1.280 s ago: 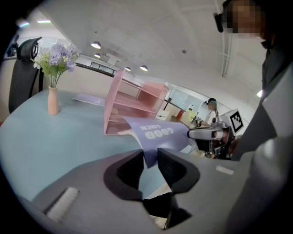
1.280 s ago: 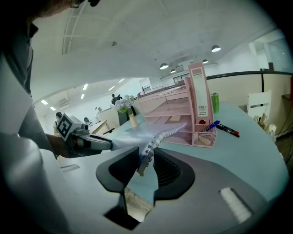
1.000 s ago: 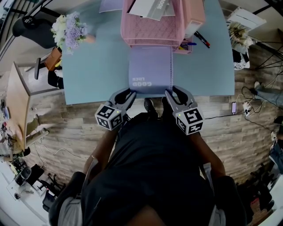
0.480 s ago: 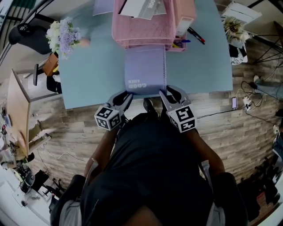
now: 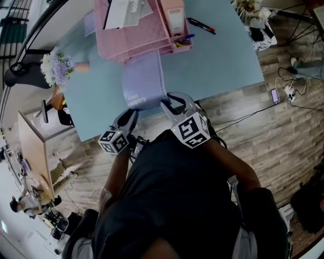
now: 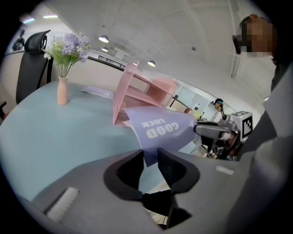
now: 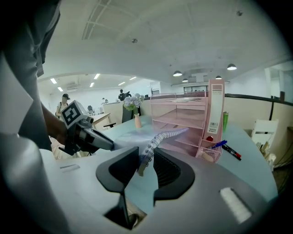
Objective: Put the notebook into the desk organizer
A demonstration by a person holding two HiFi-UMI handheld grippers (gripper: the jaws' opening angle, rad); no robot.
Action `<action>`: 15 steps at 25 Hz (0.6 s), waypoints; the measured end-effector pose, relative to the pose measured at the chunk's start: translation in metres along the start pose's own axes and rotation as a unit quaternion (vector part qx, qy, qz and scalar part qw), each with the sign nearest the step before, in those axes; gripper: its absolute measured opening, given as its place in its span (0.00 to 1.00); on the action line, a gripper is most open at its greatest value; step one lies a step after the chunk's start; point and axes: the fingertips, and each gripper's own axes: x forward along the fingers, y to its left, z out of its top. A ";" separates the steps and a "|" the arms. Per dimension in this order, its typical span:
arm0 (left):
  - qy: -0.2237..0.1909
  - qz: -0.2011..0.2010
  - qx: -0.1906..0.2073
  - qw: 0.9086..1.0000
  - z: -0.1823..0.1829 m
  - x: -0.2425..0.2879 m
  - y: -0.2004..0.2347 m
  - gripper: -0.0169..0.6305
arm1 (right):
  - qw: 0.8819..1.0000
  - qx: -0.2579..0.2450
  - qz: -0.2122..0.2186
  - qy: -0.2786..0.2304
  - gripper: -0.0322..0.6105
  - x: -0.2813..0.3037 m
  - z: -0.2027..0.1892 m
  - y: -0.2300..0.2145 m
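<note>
Desk organizer (image 5: 136, 30) sat at the far side of the counter (image 5: 217, 60), with papers (image 5: 124, 11) on its top tray. The vase of flowers (image 5: 55, 68) stood on the counter well to its left, and a marker (image 5: 201, 25) lay just to its right. The notebook (image 5: 144, 83) was in front of the organizer, its far end touching the bottom tier; couldn't tell if it was inside. Its near end reached the counter's near edge. Left gripper (image 5: 132, 113) was at the near left corner, right gripper (image 5: 174, 101) at the near right corner on the spiral, with a corner between each pair of jaws. A phone (image 5: 274, 95) lay on the floor (image 5: 263, 131), right of the counter.
</note>
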 end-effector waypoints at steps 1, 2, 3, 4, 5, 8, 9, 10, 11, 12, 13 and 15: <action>-0.002 0.002 0.004 1.000 0.002 -0.001 -0.001 0.27 | 1.000 0.004 0.000 -0.005 0.21 -0.001 0.000 0.000; -0.002 0.003 0.008 1.000 0.004 -0.002 -0.001 0.27 | 1.000 0.009 -0.001 -0.008 0.21 -0.001 -0.001 -0.001; 0.000 0.004 0.012 1.000 0.004 -0.001 -0.001 0.27 | 1.000 0.014 -0.001 -0.010 0.21 -0.002 -0.002 -0.002; 0.002 0.005 0.015 1.000 0.004 0.001 -0.002 0.27 | 1.000 0.018 -0.002 -0.012 0.21 -0.002 -0.004 -0.004; 0.005 0.005 0.018 1.000 0.004 0.002 -0.002 0.27 | 1.000 0.022 -0.002 -0.014 0.21 -0.002 -0.006 -0.005; 0.009 0.001 0.028 1.000 0.002 0.008 -0.008 0.27 | 0.999 0.032 -0.006 -0.017 0.21 -0.007 -0.011 -0.011; 0.010 -0.001 0.030 0.999 0.000 0.009 -0.011 0.27 | 0.999 0.034 -0.010 -0.017 0.21 -0.010 -0.011 -0.014; 0.010 -0.003 0.032 0.999 -0.001 0.011 -0.014 0.27 | 0.999 0.034 -0.013 -0.015 0.21 -0.012 -0.012 -0.018; 0.010 -0.004 0.032 0.999 -0.003 0.013 -0.016 0.26 | 0.999 0.035 -0.016 -0.014 0.21 -0.014 -0.013 -0.020; 0.010 -0.005 0.032 0.999 -0.005 0.016 -0.018 0.26 | 0.999 0.035 -0.019 -0.013 0.21 -0.016 -0.015 -0.022; 0.011 -0.007 0.031 0.999 -0.007 0.018 -0.020 0.26 | 0.999 0.035 -0.020 -0.012 0.21 -0.018 -0.017 -0.024; 0.010 -0.008 0.030 0.999 -0.009 0.021 -0.022 0.26 | 0.999 0.035 -0.023 -0.009 0.21 -0.020 -0.019 -0.026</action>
